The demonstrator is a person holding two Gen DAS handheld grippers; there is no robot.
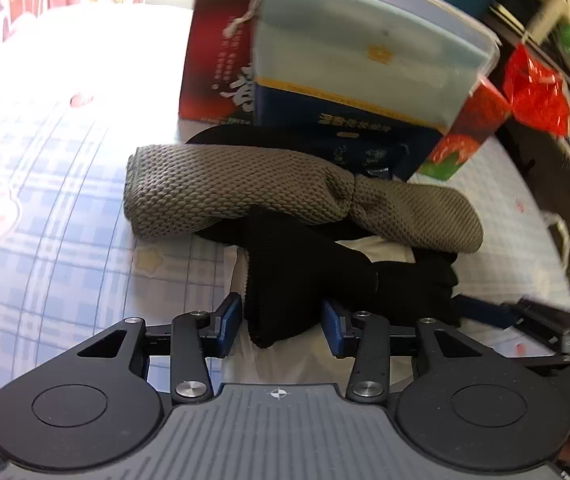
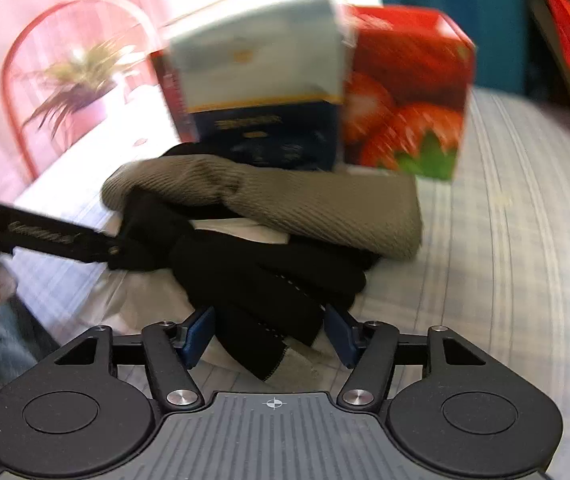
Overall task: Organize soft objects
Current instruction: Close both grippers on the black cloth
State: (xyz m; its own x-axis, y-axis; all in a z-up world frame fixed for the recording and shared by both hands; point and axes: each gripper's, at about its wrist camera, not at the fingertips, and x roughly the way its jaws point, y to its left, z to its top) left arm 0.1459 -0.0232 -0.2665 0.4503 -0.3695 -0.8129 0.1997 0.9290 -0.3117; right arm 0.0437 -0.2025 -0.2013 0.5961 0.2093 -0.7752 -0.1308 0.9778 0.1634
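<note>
A pile of soft things lies on the checked tablecloth [image 1: 65, 208]. A grey-brown knitted piece [image 1: 245, 192] lies across the top; it also shows in the right wrist view [image 2: 305, 200]. Under it lie black knitted pieces [image 1: 297, 276] and a white one [image 1: 381, 250]. My left gripper [image 1: 283, 324] is open, with the near end of a black piece between its blue pads, not clamped. My right gripper [image 2: 271, 338] is open too, with another black piece's end [image 2: 269, 320] between its pads. The left gripper's arm [image 2: 45, 236] reaches into the pile from the left.
Behind the pile stand a blue and white box [image 1: 365, 64], a dark red box [image 1: 217, 64] and a strawberry carton [image 2: 405, 92]. A red plastic bag [image 1: 537, 92] lies beyond the table's right edge. A potted plant [image 2: 73, 80] stands far left.
</note>
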